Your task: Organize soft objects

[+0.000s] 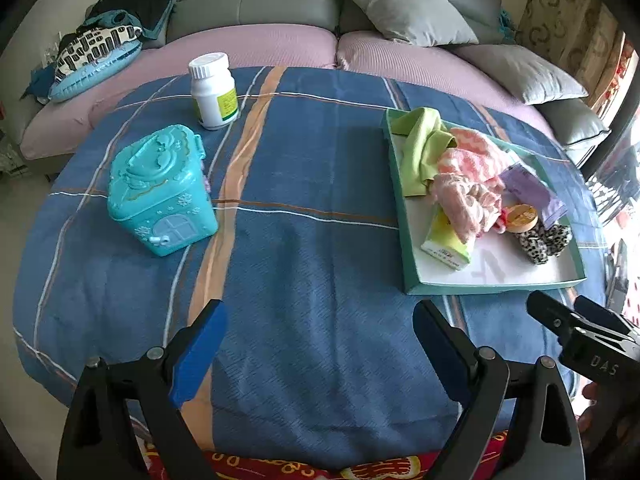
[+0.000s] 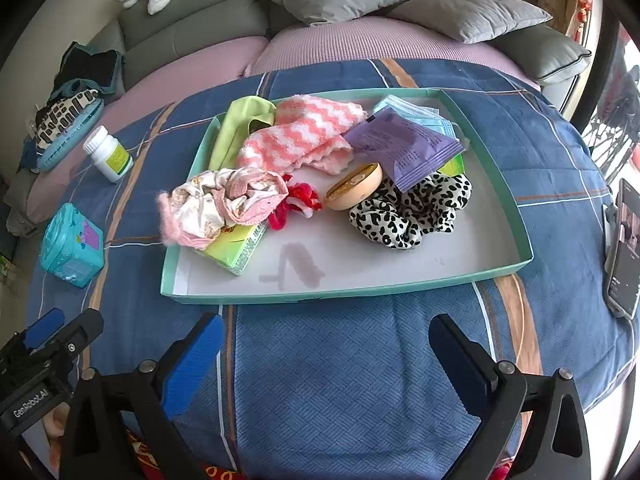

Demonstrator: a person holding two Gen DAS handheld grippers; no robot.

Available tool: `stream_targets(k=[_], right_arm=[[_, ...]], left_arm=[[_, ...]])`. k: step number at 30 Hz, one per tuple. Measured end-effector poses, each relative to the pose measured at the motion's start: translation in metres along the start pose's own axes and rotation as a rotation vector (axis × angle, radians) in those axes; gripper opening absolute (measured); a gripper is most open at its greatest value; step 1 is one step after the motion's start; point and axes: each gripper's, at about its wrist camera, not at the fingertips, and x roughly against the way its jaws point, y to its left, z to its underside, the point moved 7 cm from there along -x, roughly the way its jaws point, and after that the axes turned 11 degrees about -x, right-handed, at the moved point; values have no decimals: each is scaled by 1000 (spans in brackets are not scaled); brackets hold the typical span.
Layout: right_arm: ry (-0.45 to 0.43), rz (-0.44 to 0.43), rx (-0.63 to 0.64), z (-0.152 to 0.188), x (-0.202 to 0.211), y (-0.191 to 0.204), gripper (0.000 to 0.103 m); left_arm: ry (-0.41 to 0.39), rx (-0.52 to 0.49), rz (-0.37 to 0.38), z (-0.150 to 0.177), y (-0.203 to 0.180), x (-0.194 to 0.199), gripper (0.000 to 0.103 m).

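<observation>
The tray [image 2: 500,216] holds 1 leopard scrunchie [image 2: 408,216], 1 red scrunchie [image 2: 296,204] and 2 pink socks [image 2: 304,136]. Left gripper [image 1: 320,344] and right gripper [image 2: 324,356] both gape wide, empty.

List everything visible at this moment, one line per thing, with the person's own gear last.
tray: 1, teal rim, white floor, on blue plaid cloth
zigzag socks: pink-white, back of tray
green cloth: 1, lime, tray's back left
crumpled garment: 1, pink-cream, on tissue pack
red scrunchie: 1, tray centre
round case: 1, tan, tilted against leopard scrunchie
purple packet: 1, over face masks
pill bottle: 1, white, left of tray
toy box: 1, turquoise, left of tray
phone: 1, right edge
sofa cushions: grey, behind
left tongs: open, empty
right tongs: open, empty
</observation>
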Motion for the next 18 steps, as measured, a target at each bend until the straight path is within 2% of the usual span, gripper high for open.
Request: stream_targets(k=[11, 18], right_arm=[[1, 6, 8, 1, -1, 1, 103], [0, 9, 14, 2, -1, 2, 103]], left_arm=[[-17, -54, -66, -4, -3, 6, 94], [-32, -41, -122, -3, 3, 11, 94]])
